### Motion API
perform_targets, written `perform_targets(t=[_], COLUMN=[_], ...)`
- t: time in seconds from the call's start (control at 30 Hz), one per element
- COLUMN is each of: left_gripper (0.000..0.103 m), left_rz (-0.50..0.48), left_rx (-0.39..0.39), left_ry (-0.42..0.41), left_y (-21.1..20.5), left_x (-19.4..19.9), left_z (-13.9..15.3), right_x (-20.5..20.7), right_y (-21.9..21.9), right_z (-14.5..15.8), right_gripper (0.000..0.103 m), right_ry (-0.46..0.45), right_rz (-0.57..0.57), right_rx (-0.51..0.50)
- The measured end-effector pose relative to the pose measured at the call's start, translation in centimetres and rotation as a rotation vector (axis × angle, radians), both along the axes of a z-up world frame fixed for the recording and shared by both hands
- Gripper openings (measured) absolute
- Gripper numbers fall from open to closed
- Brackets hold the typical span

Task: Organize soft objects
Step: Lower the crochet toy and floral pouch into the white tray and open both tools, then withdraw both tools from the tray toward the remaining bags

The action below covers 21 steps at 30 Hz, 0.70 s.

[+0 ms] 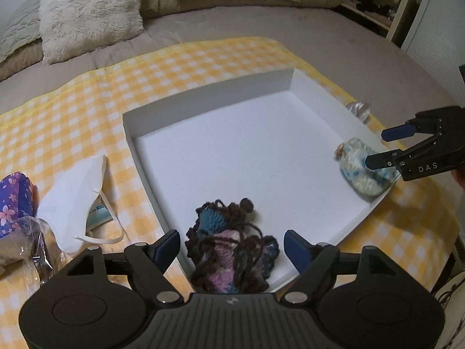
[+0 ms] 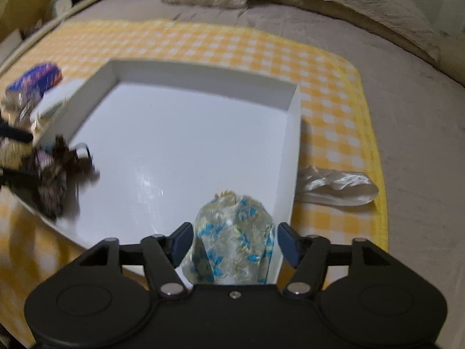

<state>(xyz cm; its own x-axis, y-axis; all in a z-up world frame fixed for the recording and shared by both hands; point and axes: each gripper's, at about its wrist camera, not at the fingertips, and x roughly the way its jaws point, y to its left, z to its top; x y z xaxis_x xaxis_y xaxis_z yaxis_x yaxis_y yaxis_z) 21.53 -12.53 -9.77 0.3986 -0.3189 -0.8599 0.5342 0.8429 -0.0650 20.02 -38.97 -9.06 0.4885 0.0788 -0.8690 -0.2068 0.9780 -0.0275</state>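
Your left gripper (image 1: 232, 245) is spread wide around the knitted bundle (image 1: 229, 257), pads clear of the yarn on both sides; the bundle sits in the near corner of the white tray (image 1: 203, 99), its lower part hidden behind the gripper body. Your right gripper (image 2: 235, 242) is also released, fingers flanking the blue-flowered pouch (image 2: 232, 250) in the tray's right near corner without visibly pressing it; the pouch's base is cut off by the gripper. From the right wrist view the left side is motion-blurred, so the knitted bundle there is hard to make out. The tray's middle and far half are bare, walled on all sides. Outside it on the yellow checked cloth (image 1: 87, 96) lie a white face mask (image 1: 75, 200), a purple flowered bag (image 1: 14, 200) cut by the frame, and a shiny white fabric piece (image 2: 337, 186) just beside the right wall.
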Motion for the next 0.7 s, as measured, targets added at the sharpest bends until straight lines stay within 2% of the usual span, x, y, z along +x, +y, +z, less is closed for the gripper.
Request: perform_targets(t=[0.13, 0.43, 0.53, 0.7], left_gripper=[0.087, 0.089, 0.097, 0.099], left_rz=[0.019, 0.060, 0.069, 0.098], left_rx=[-0.033, -0.094, -0.109, -0.147], left_ry=[-0.006, -0.036, -0.065, -0.107], left_y=[0.4, 1.6, 2.0, 2.7], left_x=[-0.2, -1.4, -2.2, -3.3], left_z=[0.9, 3.2, 4.2, 5.6], right_x=[-0.6, -3.1, -3.7, -4.7], right_y=[-0.3, 0.6, 1.0, 1.4], right_z=[1.5, 4.8, 5.4, 6.2], right_gripper=[0.079, 0.092, 0.096, 0.102], right_ry=[-0.037, -0.152, -0.174, -0.219], right_rz=[-0.048, -0.062, -0.065, -0.075], right_rx=[0.044, 0.080, 0.085, 0.118])
